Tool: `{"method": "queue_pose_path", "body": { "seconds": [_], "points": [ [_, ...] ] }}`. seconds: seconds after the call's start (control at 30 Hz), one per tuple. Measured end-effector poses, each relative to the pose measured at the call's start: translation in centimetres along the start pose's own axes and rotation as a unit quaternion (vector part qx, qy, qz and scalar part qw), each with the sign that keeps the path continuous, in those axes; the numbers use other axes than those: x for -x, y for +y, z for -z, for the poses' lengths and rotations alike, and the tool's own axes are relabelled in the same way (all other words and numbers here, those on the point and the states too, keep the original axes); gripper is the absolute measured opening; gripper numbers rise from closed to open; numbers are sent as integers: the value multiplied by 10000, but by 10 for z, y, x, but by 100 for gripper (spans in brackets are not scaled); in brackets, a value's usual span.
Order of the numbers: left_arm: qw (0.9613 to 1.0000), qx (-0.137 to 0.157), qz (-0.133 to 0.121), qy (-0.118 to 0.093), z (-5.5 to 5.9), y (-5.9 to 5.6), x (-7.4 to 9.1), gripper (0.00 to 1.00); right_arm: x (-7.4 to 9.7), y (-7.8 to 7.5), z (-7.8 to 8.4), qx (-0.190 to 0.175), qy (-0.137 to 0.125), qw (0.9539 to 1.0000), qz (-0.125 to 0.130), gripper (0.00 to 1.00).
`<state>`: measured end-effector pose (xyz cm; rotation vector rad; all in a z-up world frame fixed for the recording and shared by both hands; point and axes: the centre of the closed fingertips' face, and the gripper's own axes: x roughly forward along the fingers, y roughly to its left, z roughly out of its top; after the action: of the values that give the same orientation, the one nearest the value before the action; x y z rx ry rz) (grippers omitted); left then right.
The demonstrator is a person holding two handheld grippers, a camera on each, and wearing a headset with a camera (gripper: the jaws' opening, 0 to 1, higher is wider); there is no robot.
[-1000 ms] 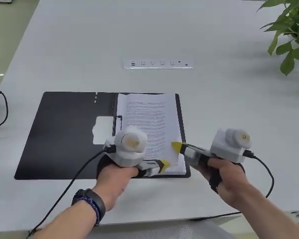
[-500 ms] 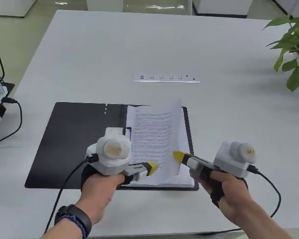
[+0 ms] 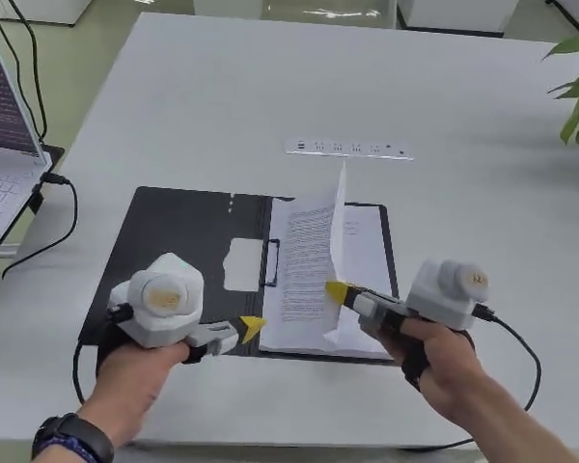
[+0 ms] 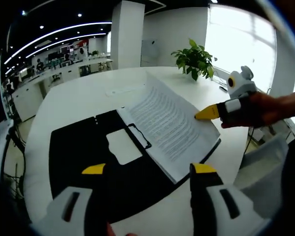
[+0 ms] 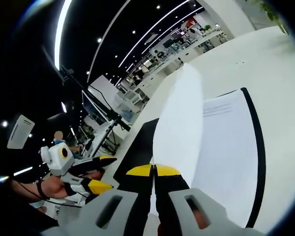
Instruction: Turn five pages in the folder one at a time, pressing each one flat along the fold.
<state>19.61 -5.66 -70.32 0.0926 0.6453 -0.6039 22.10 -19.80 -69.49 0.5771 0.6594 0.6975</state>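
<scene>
Page point(image 5: 179, 123) now lifted higher, standing near upright over folder point(image 3: 183, 251), lower edge clamped between right gripper point(image 3: 338, 289) jaws. Left gripper point(image 4: 148, 169) drawn back left, jaws apart, near folder's front edge. Folder open flat on white table point(image 3: 222, 96).

The top page point(image 3: 336, 227), lying flat on the stack a second ago, now stands nearly upright. It is pinched at its lower edge between the closed jaws of the right gripper point(image 3: 338, 290), and the next sheet point(image 3: 364, 253) is bared. The left gripper point(image 3: 252, 328) has drawn back leftward off the paper to the near edge of the folder point(image 3: 174, 251).
</scene>
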Motion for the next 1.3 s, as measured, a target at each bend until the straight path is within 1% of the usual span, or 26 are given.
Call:
{"method": "queue_pose_path", "body": {
  "seconds": [0.07,0.13,0.27,0.33,0.5,0.57,0.77,0.9,1.03,1.13,1.3],
  "points": [
    [10000,37,-72,-14,3,9,8,67,-4,3,1,-13,4,10000,-18,0],
    [9999,40,-114,-28,5,14,15,67,-8,7,1,-31,-4,10000,-40,0],
    [9999,-48,-162,-22,9,20,26,67,-16,14,1,-105,-17,9999,-74,0],
    [9998,-66,-175,-13,11,22,29,68,-21,17,1,-208,-59,9997,-103,0],
    [9998,17,-219,-38,16,29,39,68,-33,28,1,-292,-84,9994,-176,0],
    [9997,21,-245,-59,18,32,43,68,-39,36,1,-291,-72,9993,-231,0],
    [9996,-18,-276,-85,18,37,51,68,-56,53,0,-329,-64,9987,-379,0],
    [9994,24,-301,-138,18,41,56,68,-68,64,3,-292,14,9985,-467,0],
    [9994,52,-304,-167,20,43,59,67,-77,71,5,-284,101,9981,-544,0],
    [9994,50,-323,-148,22,48,61,67,-82,77,5,-282,135,9977,-599,0],
    [9990,111,-393,-186,23,55,67,67,-93,86,9,-299,230,9971,-667,0]
  ]
}}
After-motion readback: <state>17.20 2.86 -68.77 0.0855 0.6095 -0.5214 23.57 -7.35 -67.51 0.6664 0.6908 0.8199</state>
